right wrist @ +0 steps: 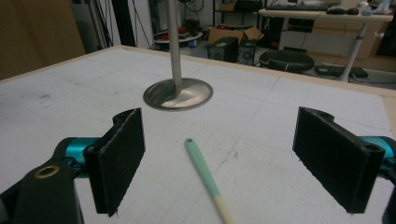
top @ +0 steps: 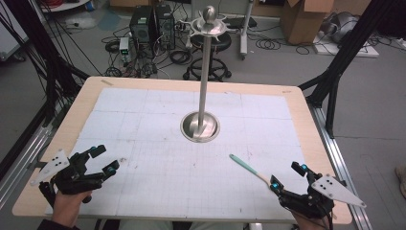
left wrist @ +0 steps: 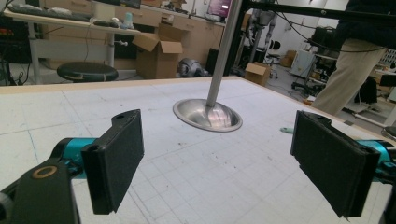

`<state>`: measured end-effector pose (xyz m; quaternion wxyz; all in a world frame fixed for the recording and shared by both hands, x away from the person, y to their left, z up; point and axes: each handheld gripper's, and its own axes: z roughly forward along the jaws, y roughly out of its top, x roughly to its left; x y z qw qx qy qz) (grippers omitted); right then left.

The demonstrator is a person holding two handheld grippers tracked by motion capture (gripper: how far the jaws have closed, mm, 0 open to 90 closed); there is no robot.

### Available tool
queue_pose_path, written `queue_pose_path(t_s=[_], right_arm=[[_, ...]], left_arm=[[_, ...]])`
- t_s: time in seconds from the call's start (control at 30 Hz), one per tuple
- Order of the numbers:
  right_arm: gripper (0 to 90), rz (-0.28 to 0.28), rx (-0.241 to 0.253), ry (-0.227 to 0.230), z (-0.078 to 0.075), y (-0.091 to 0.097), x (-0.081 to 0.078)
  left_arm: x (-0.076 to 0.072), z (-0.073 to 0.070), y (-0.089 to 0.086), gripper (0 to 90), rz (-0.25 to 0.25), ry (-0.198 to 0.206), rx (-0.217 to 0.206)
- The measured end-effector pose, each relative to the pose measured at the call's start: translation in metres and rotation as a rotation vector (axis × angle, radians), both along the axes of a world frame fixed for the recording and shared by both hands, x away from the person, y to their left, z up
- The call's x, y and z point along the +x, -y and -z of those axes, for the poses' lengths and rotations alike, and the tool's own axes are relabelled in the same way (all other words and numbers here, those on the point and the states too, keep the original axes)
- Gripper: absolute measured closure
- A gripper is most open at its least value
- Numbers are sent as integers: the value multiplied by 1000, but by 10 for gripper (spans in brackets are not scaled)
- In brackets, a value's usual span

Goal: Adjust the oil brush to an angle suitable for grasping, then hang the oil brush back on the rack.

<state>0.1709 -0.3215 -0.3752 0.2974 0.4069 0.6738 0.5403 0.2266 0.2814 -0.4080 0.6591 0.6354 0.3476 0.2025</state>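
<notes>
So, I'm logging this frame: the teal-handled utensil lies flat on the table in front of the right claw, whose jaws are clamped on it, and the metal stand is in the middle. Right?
Not quite. The right claw isn't clamped on the teal-handled utensil: the right gripper view shows its jaws wide open, the utensil lying free on the table between them. The metal stand is in the middle, as you said.

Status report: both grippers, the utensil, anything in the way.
Left gripper open, empty. Right gripper open, teal-handled utensil lying flat between its jaws, unheld. Metal stand beyond, apart.
</notes>
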Motion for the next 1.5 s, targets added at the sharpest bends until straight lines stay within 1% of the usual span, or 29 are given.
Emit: queue_pose_path(t_s=[0.1,0.23,0.27,0.3,0.37,0.47,0.53,0.67,0.7,0.77,0.9,1.17,1.23,1.3,1.4,1.5], right_arm=[[155,8,13,10,-1,2,-1],[155,13,21,5,1,4,0],[155,15,20,3,1,3,0],[155,15,20,3,1,3,0],[156,-2,17,0,1,2,-1],[156,0,20,-2,1,2,0],[156,4,8,-7,2,2,0],[156,7,9,-16,4,1,1],[156,3,0,-26,6,1,2],[156,-1,-2,-31,7,1,3],[156,0,-1,-32,7,1,4],[155,-2,-15,-35,7,1,6],[156,-2,-2,-45,9,-1,8],[156,-8,-4,-52,10,-1,9],[156,-26,-15,-72,13,-3,15],[159,-32,-22,-78,12,-4,16]], left_arm=[[1,1,-1,179,-3,-2,-4],[1,1,-1,187,-6,1,-9],[1,0,-1,188,-5,3,-3],[1,0,-1,188,-5,4,-4],[1,1,-1,188,-7,4,-5],[2,1,-1,189,-6,2,-7],[2,1,0,189,-4,2,-7],[2,1,-2,189,-10,3,-9],[2,1,-2,189,-12,3,-7],[1,1,-3,189,-16,3,-8],[2,1,-3,189,-18,5,-10],[3,2,-1,189,-9,2,-6],[4,2,-1,189,-9,0,-2],[4,2,-1,189,-9,-2,-1],[3,1,0,189,-8,5,0],[4,2,1,189,-7,1,2]])
